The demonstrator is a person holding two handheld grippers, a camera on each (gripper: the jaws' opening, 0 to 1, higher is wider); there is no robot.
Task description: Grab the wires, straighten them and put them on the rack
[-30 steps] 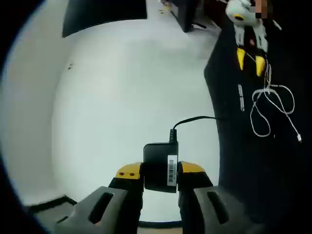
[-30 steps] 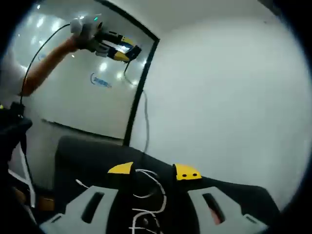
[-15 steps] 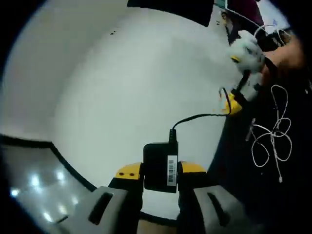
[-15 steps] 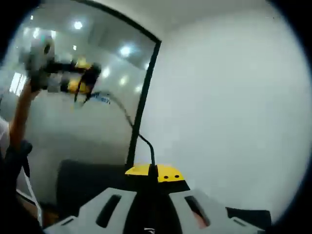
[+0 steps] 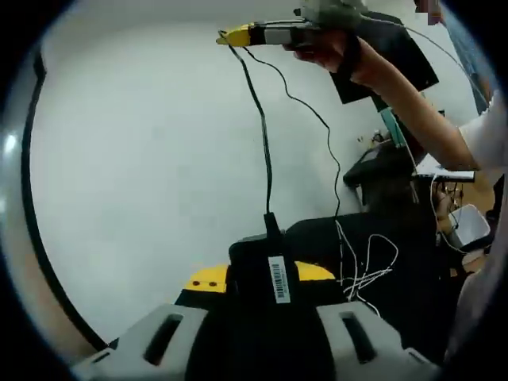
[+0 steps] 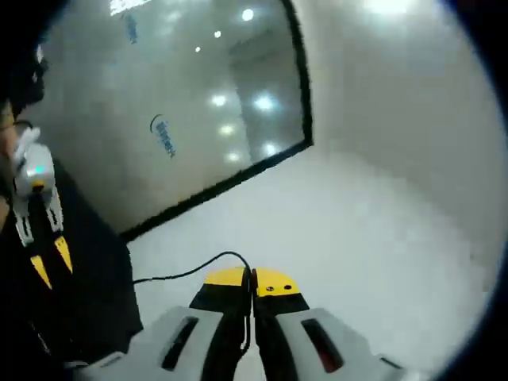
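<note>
A black power adapter (image 5: 267,274) with a barcode label sits between the yellow tips of my left gripper (image 5: 254,279), which is shut on it. Its black cable (image 5: 262,151) runs almost straight from the adapter to my right gripper (image 5: 236,36), held high by a person's hand (image 5: 337,49). A slack loop of the cable (image 5: 317,119) hangs beside it. In the right gripper view, my right gripper (image 6: 252,279) is shut on the black cable (image 6: 178,271), which trails left towards my left gripper (image 6: 50,262).
A tangle of white wires (image 5: 367,268) lies on a black table (image 5: 397,278) to the right. The person's arm and white sleeve (image 5: 488,139) cross the upper right. A white wall (image 5: 143,159) and a glass panel with a black frame (image 6: 214,186) stand behind.
My right gripper left the white wires, shut on the black cable and slid away from the adapter, drawing the cable out long. My left gripper kept hold of the adapter.
</note>
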